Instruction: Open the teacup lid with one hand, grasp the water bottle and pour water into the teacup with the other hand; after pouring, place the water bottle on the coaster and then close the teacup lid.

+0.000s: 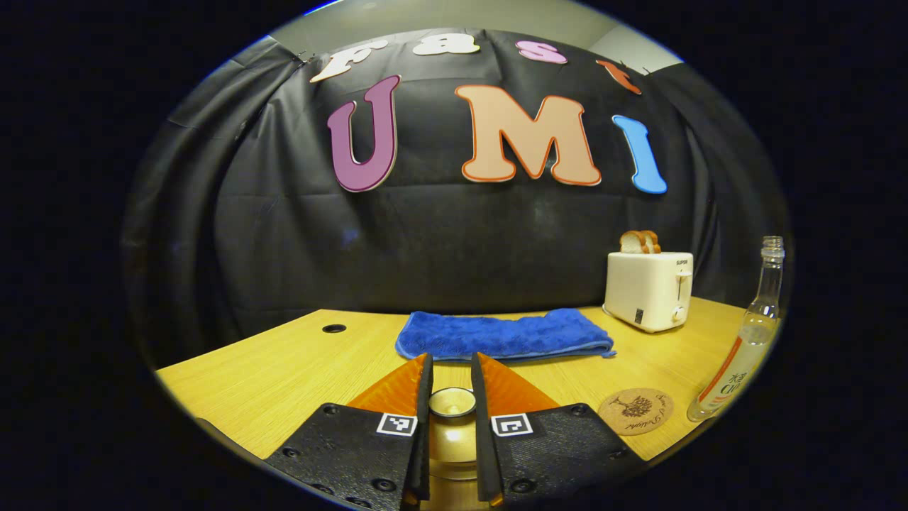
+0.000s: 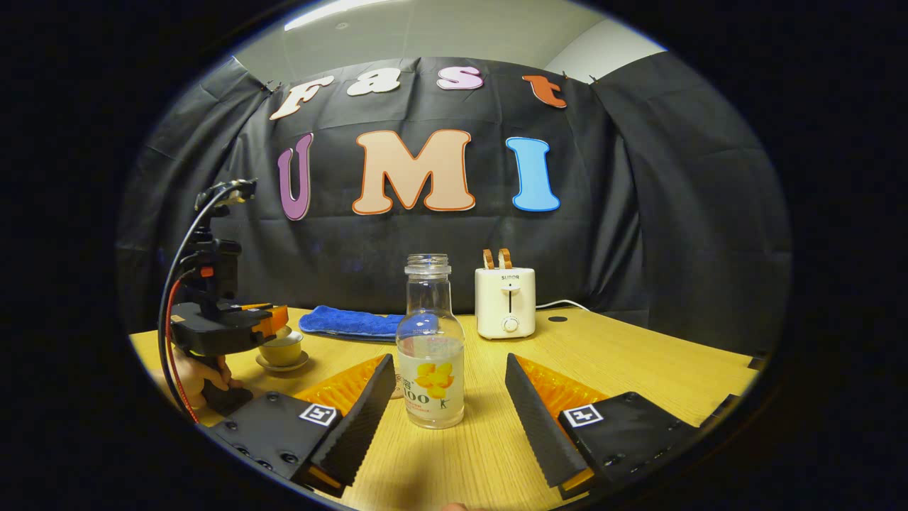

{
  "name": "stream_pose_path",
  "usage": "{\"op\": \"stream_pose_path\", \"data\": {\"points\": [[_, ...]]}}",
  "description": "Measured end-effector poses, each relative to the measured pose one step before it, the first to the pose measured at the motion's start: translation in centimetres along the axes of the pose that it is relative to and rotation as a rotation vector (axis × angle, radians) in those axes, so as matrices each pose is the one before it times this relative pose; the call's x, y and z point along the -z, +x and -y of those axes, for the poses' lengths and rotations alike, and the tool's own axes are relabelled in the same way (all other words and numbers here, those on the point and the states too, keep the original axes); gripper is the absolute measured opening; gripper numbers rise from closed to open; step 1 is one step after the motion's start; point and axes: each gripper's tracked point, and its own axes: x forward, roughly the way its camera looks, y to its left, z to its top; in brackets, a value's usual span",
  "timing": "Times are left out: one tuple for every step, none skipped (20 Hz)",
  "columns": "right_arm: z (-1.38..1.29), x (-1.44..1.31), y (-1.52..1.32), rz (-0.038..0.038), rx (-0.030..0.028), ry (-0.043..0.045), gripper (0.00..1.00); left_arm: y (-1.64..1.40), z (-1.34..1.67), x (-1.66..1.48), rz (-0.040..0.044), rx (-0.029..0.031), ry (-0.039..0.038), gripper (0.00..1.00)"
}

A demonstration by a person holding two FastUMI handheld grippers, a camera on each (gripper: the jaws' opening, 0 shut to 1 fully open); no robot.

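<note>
In the left gripper view, my left gripper (image 1: pixel 452 404) is shut on the round knob of the teacup lid (image 1: pixel 452 400), with the golden teacup (image 1: pixel 452 443) below it. The right gripper view shows that gripper (image 2: pixel 273 319) over the teacup (image 2: pixel 282 349) on its saucer (image 2: pixel 284 364); I cannot tell whether the lid is raised. The clear water bottle (image 2: pixel 430 355), uncapped and partly filled, stands upright between the fingers of my open right gripper (image 2: pixel 449 363), with a gap on each side. The bottle (image 1: pixel 745 341) stands right of the round cork coaster (image 1: pixel 635 410).
A folded blue towel (image 1: pixel 504 335) lies behind the teacup. A white toaster (image 2: pixel 505 301) with bread in its slots stands at the back of the wooden table (image 2: pixel 638 369). A hand (image 2: pixel 202 376) holds the left gripper's handle, with cables looping above it.
</note>
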Motion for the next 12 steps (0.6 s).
{"op": "stream_pose_path", "data": {"points": [[-0.241,-0.042,0.038,-0.00107,-0.00894,-0.00036,0.98,0.055,0.094,0.776,-0.01536,0.00101,0.00548,0.23],[-0.121,0.074,-0.006,-0.00179,-0.00902,0.00097,0.97,-0.118,-0.271,-0.061,0.0024,-0.00583,-0.00096,0.23],[-0.072,-0.015,-0.012,-0.00022,-0.00415,-0.00024,0.95,-0.201,-0.351,-0.172,0.00132,-0.01986,-0.00211,0.23],[0.045,0.003,-0.06,-0.00021,-0.00116,0.00037,0.95,-0.415,-0.262,0.131,-0.00888,-0.0112,-0.00107,0.23],[-0.034,-0.037,0.069,0.00091,-0.00073,-0.00008,0.95,-0.408,-0.072,0.029,0.00192,-0.00662,-0.00072,0.23],[0.023,0.036,0.027,-0.00047,-0.00031,0.00016,0.95,-0.627,-0.034,-0.161,0.00409,-0.0031,0.00181,0.24],[0.011,0.0,0.071,0.00028,0.00089,0.00028,0.98,-0.646,0.084,0.019,0.00024,0.00469,0.00065,0.23],[-0.02,-0.02,0.115,0.00028,0.00085,-0.00016,0.95,-0.717,0.011,-0.059,0.00236,0.0016,-0.00015,0.23],[-0.089,0.027,0.203,-0.00017,-0.00031,0.00001,0.95,-0.813,-0.075,0.071,-0.0028,0.00314,-0.00036,0.23],[-0.162,0.04,0.194,-0.00137,-0.00204,0.00027,0.98,-0.759,0.144,-0.119,0.00496,0.01081,0.0015,0.23],[-0.053,-0.026,0.249,0.00021,0.00034,0.00002,0.98,-0.671,0.006,0.01,-0.0003,0.00732,0.00038,0.23],[0.022,0.073,0.353,-0.00064,0.00395,0.00049,0.98,-0.679,-0.183,0.055,-0.00518,-0.00194,-0.00111,0.23]]}}
